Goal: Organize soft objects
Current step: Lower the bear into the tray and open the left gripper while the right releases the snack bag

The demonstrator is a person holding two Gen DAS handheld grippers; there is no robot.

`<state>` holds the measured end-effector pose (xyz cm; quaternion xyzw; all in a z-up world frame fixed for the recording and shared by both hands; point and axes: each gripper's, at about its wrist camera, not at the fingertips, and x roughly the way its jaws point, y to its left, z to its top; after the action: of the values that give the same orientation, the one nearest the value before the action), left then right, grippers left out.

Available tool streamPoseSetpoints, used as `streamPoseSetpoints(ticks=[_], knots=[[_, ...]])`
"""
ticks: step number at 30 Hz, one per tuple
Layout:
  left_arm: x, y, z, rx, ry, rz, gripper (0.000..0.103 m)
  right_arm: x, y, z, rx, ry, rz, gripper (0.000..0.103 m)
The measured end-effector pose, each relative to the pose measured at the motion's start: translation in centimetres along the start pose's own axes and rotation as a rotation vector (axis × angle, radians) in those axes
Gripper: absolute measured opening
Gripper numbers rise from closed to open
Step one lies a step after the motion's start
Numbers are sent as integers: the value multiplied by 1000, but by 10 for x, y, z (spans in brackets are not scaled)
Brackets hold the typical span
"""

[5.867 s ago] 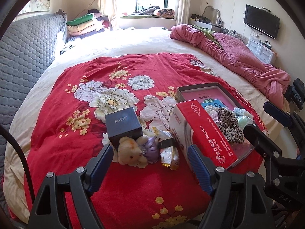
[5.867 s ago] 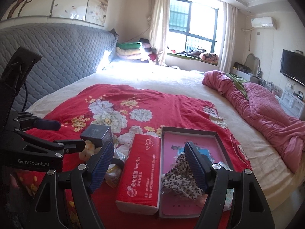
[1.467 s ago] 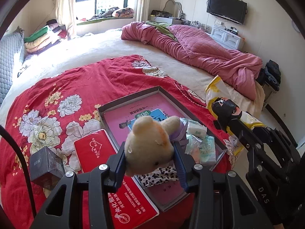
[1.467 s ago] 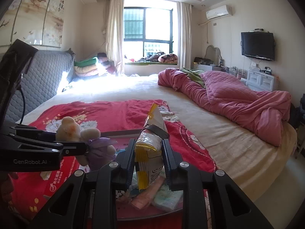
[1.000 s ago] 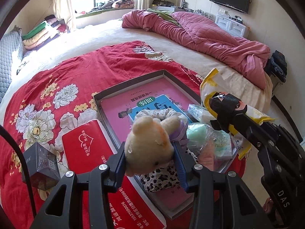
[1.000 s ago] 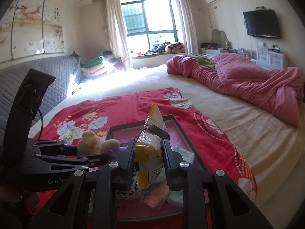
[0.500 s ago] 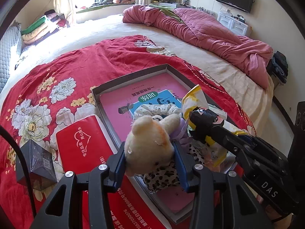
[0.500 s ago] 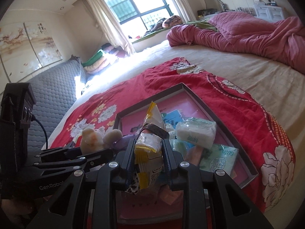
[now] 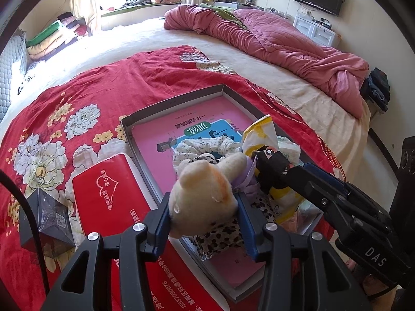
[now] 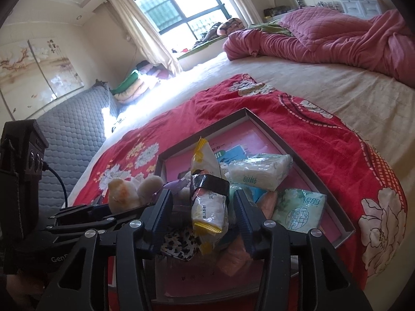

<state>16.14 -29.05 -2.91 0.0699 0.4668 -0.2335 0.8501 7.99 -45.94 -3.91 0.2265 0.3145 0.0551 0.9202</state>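
My left gripper (image 9: 203, 208) is shut on a cream plush bear (image 9: 205, 191) with a purple bow, held just above the grey tray (image 9: 176, 101). My right gripper (image 10: 203, 212) has opened; its jaws stand apart on either side of a yellow and white tissue pack (image 10: 207, 199) with a black band, which rests upright on the pile in the tray (image 10: 293, 145). The pack also shows in the left wrist view (image 9: 262, 134). A leopard-print cloth (image 9: 223, 235), tissue packs (image 10: 259, 172) and a pink book (image 9: 166, 134) lie in the tray.
A red tissue box (image 9: 114, 197) lies left of the tray and a dark cube box (image 9: 46, 223) further left, all on a red floral blanket (image 9: 77, 96). A pink quilt (image 9: 285, 41) is bunched at the bed's far right. The bed edge is close on the right.
Both grippers have come down over the tray. My right gripper has opened and let go of the yellow tissue pack onto the pile. The left still holds the bear.
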Motion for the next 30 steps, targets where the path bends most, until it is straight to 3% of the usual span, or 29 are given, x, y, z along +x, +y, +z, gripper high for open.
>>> streamPoseSetpoints(ticks=[3,18,21,30], knots=[[-1,-2,0,5,2,0,47,-6,3,1,-16,-19,-20,56],[-3,-5,-1,2,13,-38,48,-18,-7,2,18,-45,-117,66],[-3,-5,-3,7,18,-38,54,-19,-8,2,21,-43,-125,67],[-6,-3,-5,4,11,-23,60,-18,-1,0,1,-26,-149,73]])
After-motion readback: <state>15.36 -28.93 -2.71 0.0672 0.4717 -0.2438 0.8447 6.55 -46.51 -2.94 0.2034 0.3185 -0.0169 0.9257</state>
